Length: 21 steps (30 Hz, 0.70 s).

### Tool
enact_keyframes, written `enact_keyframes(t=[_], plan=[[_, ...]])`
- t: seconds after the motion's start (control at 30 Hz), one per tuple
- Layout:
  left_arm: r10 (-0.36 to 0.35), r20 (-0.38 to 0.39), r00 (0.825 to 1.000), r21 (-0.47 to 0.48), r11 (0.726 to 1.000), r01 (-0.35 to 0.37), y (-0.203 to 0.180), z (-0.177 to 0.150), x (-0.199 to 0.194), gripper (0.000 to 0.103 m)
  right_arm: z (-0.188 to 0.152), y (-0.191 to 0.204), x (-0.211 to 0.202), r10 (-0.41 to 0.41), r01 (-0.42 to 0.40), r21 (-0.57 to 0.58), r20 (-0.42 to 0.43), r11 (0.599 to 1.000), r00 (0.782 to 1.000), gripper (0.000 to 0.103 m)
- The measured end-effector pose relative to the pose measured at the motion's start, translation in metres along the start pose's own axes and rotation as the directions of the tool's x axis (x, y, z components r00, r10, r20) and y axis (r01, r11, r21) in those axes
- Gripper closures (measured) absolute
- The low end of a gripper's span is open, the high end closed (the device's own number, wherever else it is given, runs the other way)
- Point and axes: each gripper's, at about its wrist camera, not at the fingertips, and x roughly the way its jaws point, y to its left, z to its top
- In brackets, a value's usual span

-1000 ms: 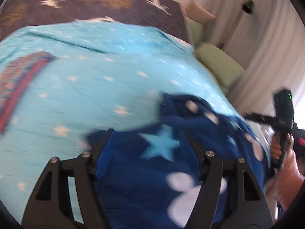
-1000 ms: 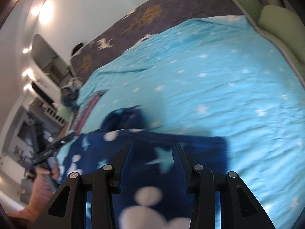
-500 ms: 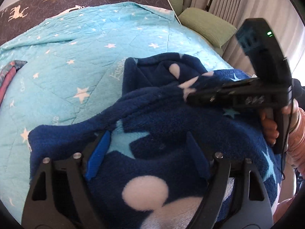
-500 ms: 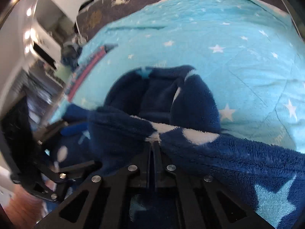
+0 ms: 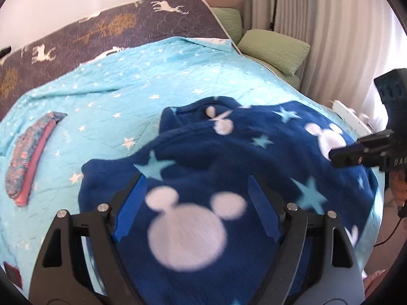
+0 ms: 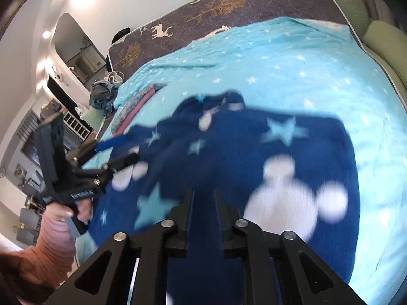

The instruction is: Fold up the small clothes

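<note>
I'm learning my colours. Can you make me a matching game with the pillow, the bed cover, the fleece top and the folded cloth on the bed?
Things:
1. pillow
2. bed cover
3. fleece top
4. folded cloth

Colours:
A. dark blue with white mouse heads
B. green
C. pink with a busy pattern
D. light blue with small white stars

Pairs: 1-B, 2-D, 3-A, 4-C

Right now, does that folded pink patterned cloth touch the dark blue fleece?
Apart. The left wrist view shows turquoise bedspread between the folded cloth and the fleece.
</note>
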Motion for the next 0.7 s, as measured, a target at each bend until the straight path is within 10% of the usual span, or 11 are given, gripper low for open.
enact_keyframes(t=[0.3,0.53,0.7], plan=[[-0.012,-0.094,0.995,-0.146,0.989,-0.002,-0.013,-0.049,0.019,0.006,-0.044,0.002,0.013,-0.030,0.032,0.082,-0.021,0.996,0.999,0.084],[-0.070,0.085,0.994,-0.297,0.950,0.092,-0.014,-0.085,-0.035,0.006,-0.064,0.036,-0.032,0.041,-0.042,0.021,0.047,0.999,0.998,0.081],[-0.013,0.009,1.000,-0.254,0.967,0.015,-0.017,-0.103,-0.025,0.011,-0.100,0.023,0.016,0.036,-0.025,0.117,-0.094,0.993,0.995,0.074]])
